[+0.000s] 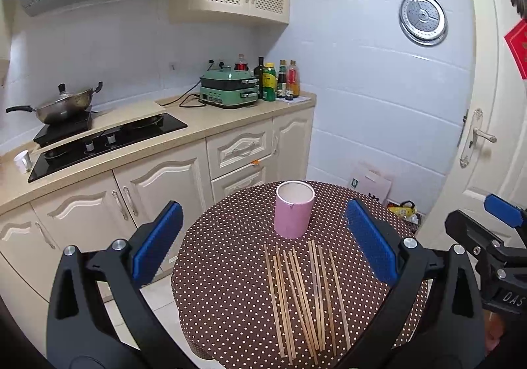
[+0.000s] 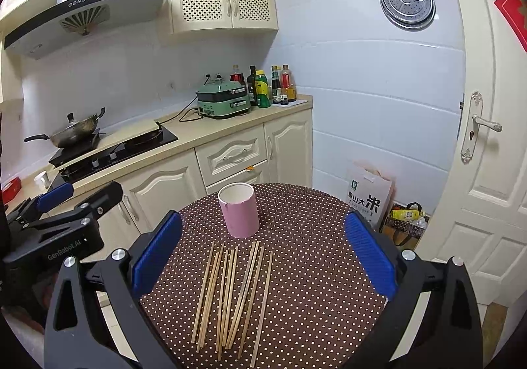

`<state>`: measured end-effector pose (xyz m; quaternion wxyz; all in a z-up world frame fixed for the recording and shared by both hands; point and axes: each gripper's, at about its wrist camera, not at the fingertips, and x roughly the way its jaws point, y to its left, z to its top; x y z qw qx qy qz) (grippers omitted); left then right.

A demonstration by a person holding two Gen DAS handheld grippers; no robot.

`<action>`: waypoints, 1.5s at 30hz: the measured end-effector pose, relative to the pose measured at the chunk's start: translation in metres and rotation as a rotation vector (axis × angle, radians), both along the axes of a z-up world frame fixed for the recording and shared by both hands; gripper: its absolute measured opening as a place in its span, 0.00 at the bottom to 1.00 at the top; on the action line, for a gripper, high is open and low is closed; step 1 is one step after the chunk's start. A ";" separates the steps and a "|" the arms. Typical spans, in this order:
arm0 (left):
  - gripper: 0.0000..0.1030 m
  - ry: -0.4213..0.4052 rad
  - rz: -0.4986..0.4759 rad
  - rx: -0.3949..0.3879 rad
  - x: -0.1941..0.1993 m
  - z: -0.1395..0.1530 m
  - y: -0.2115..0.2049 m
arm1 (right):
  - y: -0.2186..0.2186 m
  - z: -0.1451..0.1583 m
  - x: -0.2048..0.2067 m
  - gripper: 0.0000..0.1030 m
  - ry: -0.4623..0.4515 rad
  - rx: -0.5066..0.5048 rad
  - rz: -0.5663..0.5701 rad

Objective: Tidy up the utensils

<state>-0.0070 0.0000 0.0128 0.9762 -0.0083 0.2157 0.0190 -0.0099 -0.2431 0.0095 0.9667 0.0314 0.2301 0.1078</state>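
Round polka-dot table [image 1: 230, 270] carried a pink cup [image 1: 294, 209], upright. Left gripper [image 1: 263, 240] and right gripper [image 2: 263, 250] hung over near edge, jaws spread wide, empty. Chopsticks [image 1: 303, 296] lay loose just in front of cup, approx. parallel.

We see bare tablecloth [image 2: 313, 270] along the table's right and left edges; only the upright pink cup [image 2: 239, 211] toward the far edge and the chopsticks [image 2: 230, 296] mid-table obstruct.

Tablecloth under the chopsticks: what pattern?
Brown tablecloth with small white polka dots, clearest in the right wrist view.
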 end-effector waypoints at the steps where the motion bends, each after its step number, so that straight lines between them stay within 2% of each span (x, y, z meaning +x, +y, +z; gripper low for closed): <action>1: 0.94 -0.002 -0.002 0.007 -0.001 0.002 0.000 | 0.001 0.002 0.000 0.92 0.001 -0.002 -0.001; 15: 0.94 0.017 -0.022 0.011 -0.011 0.022 0.007 | 0.013 0.019 -0.008 0.92 -0.004 -0.036 0.002; 19: 0.94 0.041 -0.056 0.047 -0.017 0.023 0.000 | 0.017 0.022 -0.015 0.92 -0.004 -0.052 -0.010; 31: 0.94 0.059 -0.057 0.045 -0.024 0.022 0.003 | 0.018 0.025 -0.017 0.92 0.020 -0.061 -0.003; 34: 0.94 0.084 -0.058 0.041 -0.023 0.018 0.002 | 0.019 0.020 -0.017 0.92 0.052 -0.050 0.002; 45: 0.94 0.039 -0.072 0.050 -0.025 0.022 -0.006 | 0.015 0.021 -0.026 0.92 0.019 -0.058 -0.024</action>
